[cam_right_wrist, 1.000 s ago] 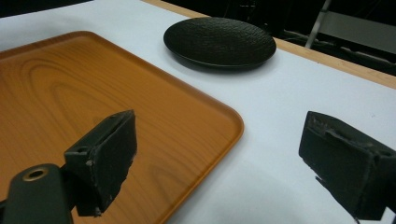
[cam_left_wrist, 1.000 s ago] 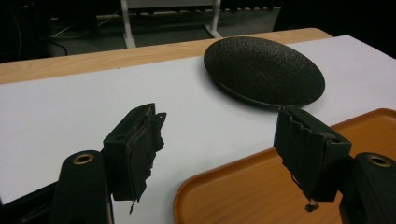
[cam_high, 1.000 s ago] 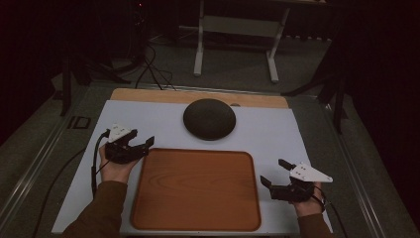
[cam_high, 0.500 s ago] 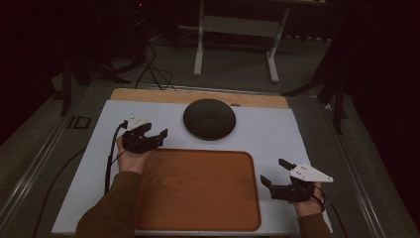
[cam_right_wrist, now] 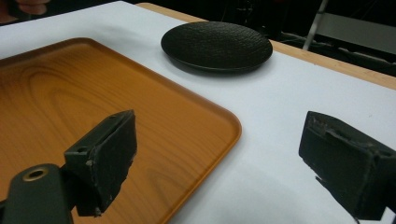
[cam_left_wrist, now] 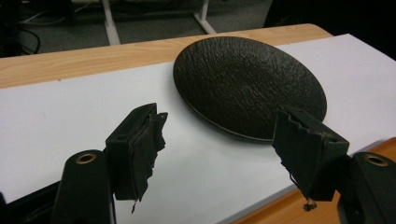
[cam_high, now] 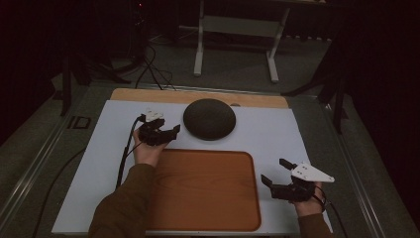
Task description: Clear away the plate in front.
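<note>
Since a second ago the left gripper [cam_high: 166,133] has travelled forward and toward the table's middle, from beside the tray's near-left corner to just left of the dark plate, while the right gripper [cam_high: 278,172] has kept its place by the tray's right edge.

Its two black jaws, faced with torn, ragged foam-like pads [cam_left_wrist: 144,140], stand wide apart and hold nothing. In the left gripper view the round black plate with a rough, pebbled, matte surface [cam_left_wrist: 250,86] lies just beyond the jaws, its near rim close to the right-hand jaw but not clearly touching it. That plate is a shallow disc and rests flat on the smooth white sheet covering the table [cam_left_wrist: 60,121], whose pale wooden far edge [cam_left_wrist: 93,53] shows as a strip behind it.

The right gripper, with a grey three-cornered plate on top, also stands released and empty, its blocky black pads [cam_right_wrist: 109,149] far apart. It hovers over the white sheet just beside the right edge of the rectangular orange-brown wooden tray with rounded corners, visible grain and a low raised rim [cam_high: 203,198]. The tray lies flat between the two hands, just nearer than the plate, and is bare.
</note>
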The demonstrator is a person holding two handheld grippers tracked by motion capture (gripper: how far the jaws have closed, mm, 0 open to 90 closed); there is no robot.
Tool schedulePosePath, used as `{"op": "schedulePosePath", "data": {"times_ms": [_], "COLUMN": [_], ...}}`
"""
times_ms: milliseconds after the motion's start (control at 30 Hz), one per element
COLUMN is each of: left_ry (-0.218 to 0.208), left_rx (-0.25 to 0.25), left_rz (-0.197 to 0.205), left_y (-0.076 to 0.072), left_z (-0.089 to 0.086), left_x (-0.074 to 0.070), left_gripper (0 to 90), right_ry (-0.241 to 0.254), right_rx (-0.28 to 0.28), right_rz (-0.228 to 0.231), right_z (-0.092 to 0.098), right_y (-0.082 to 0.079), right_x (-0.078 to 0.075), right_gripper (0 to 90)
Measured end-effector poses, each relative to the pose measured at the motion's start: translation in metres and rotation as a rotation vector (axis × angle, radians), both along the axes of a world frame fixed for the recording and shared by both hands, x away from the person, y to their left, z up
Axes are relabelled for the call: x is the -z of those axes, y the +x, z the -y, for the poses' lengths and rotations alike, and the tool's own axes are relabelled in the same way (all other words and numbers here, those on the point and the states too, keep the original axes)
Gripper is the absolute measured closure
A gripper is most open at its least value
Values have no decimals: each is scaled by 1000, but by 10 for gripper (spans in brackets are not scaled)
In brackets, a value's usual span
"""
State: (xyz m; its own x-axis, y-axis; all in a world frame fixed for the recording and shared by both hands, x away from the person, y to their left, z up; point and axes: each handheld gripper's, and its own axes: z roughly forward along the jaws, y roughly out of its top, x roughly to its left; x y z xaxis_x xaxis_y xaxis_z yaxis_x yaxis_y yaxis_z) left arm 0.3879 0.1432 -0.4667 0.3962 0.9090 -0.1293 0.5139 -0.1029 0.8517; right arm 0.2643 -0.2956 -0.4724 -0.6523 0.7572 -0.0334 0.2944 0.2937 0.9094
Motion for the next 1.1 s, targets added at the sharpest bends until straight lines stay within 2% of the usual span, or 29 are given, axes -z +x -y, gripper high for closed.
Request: {"op": "schedulePosePath", "data": {"times_ms": [333, 533, 733, 833, 933, 1000, 1100], "left_ry": [28, 36, 30, 39, 24, 7, -6], "left_rx": [3, -16, -36, -45, -42, -43, -41], "left_rz": [-23, -72, -144, -186, -208, -244, -274], "left_y": [28, 46, 62, 69, 72, 76, 78], "left_z": [22, 31, 34, 35, 35, 35, 35], "left_x": [2, 10, 25, 32, 36, 41, 47], "left_gripper": [366, 437, 494, 534, 567, 565, 593], "right_ry": [11, 11, 11, 11, 12, 11, 13], "right_rx": [4, 1, -1, -4, -6, -7, -5], "right_rz": [5, 7, 6, 6, 6, 6, 6], "right_z": [1, 1, 1, 1, 1, 1, 1], "right_y": [-1, -1, -2, -2, -2, -2, -2], "right_x": [-1, -1, -1, -1, -1, -1, -1], "right_gripper": [111, 111, 111, 111, 112, 111, 111]}}
